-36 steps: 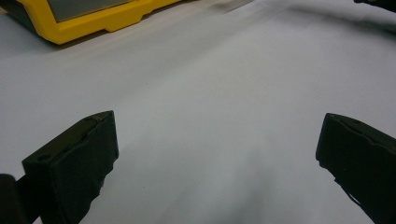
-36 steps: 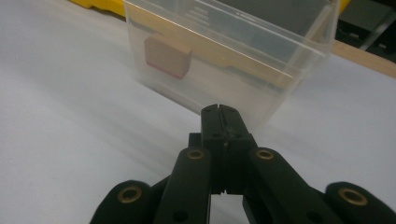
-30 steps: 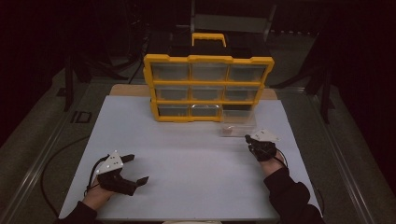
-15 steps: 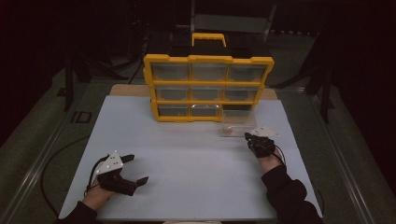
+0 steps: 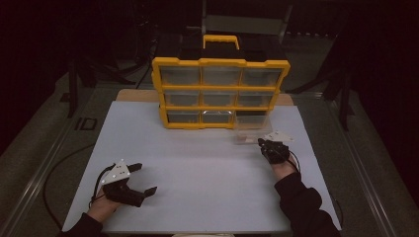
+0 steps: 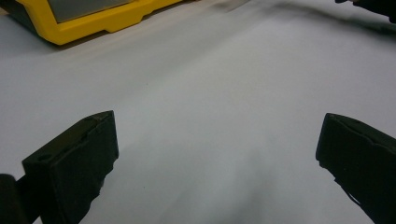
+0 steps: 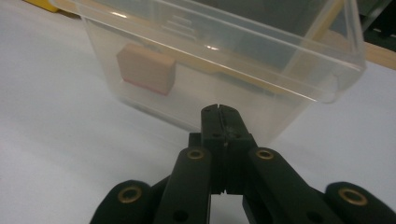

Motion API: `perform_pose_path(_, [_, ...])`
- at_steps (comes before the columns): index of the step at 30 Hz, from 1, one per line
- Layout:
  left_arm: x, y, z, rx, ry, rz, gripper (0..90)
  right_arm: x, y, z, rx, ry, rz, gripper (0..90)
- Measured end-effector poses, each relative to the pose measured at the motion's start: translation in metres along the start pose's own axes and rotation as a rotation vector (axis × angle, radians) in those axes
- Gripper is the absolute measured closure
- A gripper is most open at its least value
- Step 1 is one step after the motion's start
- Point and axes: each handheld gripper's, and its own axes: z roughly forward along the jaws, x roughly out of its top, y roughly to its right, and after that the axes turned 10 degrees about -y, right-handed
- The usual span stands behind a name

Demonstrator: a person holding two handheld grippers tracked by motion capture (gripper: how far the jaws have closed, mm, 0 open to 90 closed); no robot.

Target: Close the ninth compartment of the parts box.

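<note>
- One clear drawer (image 7: 219, 60) stands on the white table (image 5: 207, 163), pulled out of the yellow cabinet (image 5: 220, 94) at its bottom-right slot; a tan block (image 7: 145, 68) lies inside.
- Nine cabinet compartments show from above; their contents are too dim to make out.
- Right claw (image 7: 220, 109) is fully closed on nothing, tips just short of the drawer's front wall at 12 o'clock.
- Left claw (image 5: 141, 178) gapes wide and empty, at 8 o'clock on the table.
- Drawer's far end blurs into the cabinet.
</note>
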Motion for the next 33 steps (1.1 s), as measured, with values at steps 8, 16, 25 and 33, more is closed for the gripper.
perform_pose_path(8, [0.0,0.0,0.0,0.0,0.0,0.001,0.0,0.002,0.0,0.001,-0.001,-0.001,0.003,90.0])
perform_pose_path(16, [0.0,0.0,0.0,0.0,-0.003,0.004,0.0,0.005,-0.001,0.003,0.0,-0.002,0.006,90.0])
perform_pose_path(25, [0.001,0.0,0.001,0.001,-0.002,0.007,0.0,0.007,-0.002,0.005,0.003,-0.007,0.015,90.0])
perform_pose_path(33, [0.001,0.0,0.001,0.003,0.0,0.005,0.0,0.013,-0.002,0.01,-0.002,-0.016,0.007,90.0])
